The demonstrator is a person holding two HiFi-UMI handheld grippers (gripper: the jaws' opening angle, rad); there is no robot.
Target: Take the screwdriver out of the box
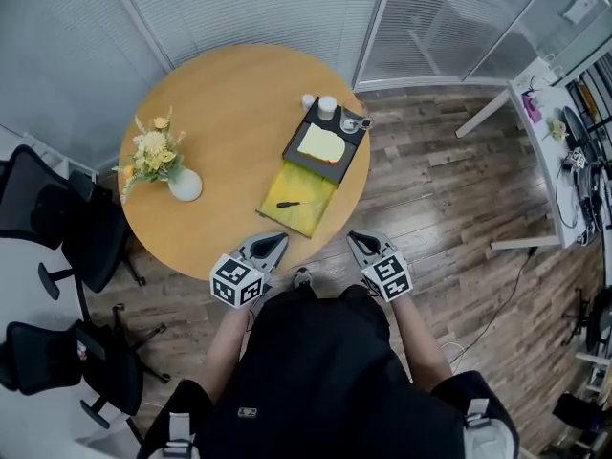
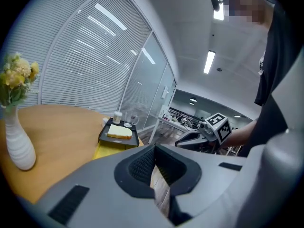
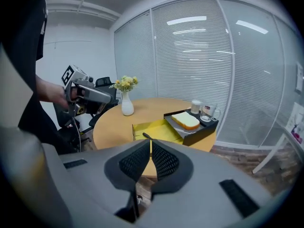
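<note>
A person seen from above stands at the near edge of a round wooden bench [image 1: 229, 103], holding a tool in each hand just short of the bench edge. The left tool [image 1: 275, 241] is empty, with its jaws drawn together and only a thin slit between the pads. The right tool [image 1: 357, 240] is the same, jaws together and holding nothing. The two tools are apart from each other, and both point toward the bench. On the bench, straight ahead of the person, lies a shallow, open yellow box [image 1: 312, 191]. A small dark screwdriver [image 1: 288, 204] lies flat inside it toward the near end, untouched by either tool. A black tray [image 1: 297, 151] rests on the far end of the box and holds a slice of bread [image 1: 322, 144], with cups [image 1: 327, 106] just behind it. A white vase [image 1: 185, 185] of yellow flowers [image 1: 153, 151] stands well to the left.
</note>
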